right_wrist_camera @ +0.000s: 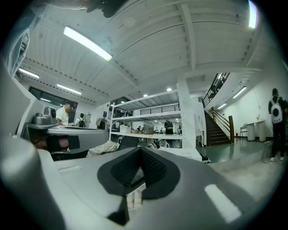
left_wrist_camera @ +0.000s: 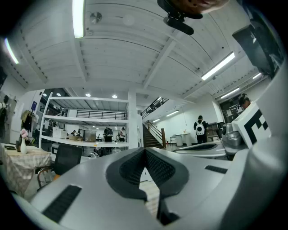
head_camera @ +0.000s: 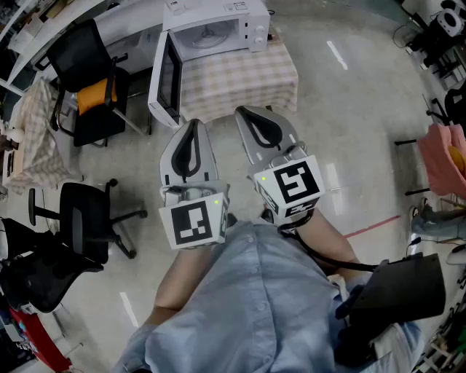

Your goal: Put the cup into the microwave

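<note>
In the head view, the left gripper [head_camera: 193, 124] and the right gripper [head_camera: 242, 112] are held side by side in front of the person's light blue shirt [head_camera: 240, 291], both pointing at the far microwave [head_camera: 218, 22]. Neither carries anything. The microwave stands on a table with a checkered cloth [head_camera: 240, 76], and its door [head_camera: 163, 76] is swung open to the left. No cup can be made out from here. Two black chairs [head_camera: 80, 218] stand on the left.

In the left gripper view, the left gripper [left_wrist_camera: 145, 152] has its dark pads pressed together with nothing between them.

In the right gripper view, the right gripper [right_wrist_camera: 140, 151] is likewise closed and empty. Far beyond its tip stands a small clear cup [right_wrist_camera: 164, 144]; what it rests on is too small to tell.
</note>
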A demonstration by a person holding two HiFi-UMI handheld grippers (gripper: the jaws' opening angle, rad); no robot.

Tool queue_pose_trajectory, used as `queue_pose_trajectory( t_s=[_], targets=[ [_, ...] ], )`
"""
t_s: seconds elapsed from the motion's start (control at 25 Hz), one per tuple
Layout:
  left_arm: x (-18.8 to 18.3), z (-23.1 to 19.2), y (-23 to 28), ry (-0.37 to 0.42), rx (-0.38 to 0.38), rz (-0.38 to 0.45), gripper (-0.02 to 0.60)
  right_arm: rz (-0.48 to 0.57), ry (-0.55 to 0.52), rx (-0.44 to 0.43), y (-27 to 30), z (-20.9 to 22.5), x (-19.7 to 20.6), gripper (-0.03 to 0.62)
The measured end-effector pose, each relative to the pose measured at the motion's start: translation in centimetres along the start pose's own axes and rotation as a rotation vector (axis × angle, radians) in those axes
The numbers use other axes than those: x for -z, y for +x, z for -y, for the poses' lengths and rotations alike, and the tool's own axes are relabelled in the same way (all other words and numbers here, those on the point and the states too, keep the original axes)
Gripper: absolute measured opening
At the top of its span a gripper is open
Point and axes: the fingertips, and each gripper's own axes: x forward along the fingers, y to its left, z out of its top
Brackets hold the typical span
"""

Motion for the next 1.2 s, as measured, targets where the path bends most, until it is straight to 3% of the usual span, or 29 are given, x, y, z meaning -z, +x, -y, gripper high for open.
queue_pose_trajectory(
  t_s=[0.56,1.0,1.2],
  targets=[
    [0.5,3.4,0.9,0.010,0.016,-0.025,0.008,0.001,0.030,0.016,-2.5,2.9,0.6,0.002],
    [1.6,8.6,0.8,0.051,0.016,-0.081,0.008,0.017,0.109,-0.031,-4.6,5.8,1.7,0.002],
    [3.4,8.1,0.4,0.069,-0.019,-0.119,0.008,-0.004,0.141,-0.086,-3.7,4.6,3.5,0.002]
  ],
)
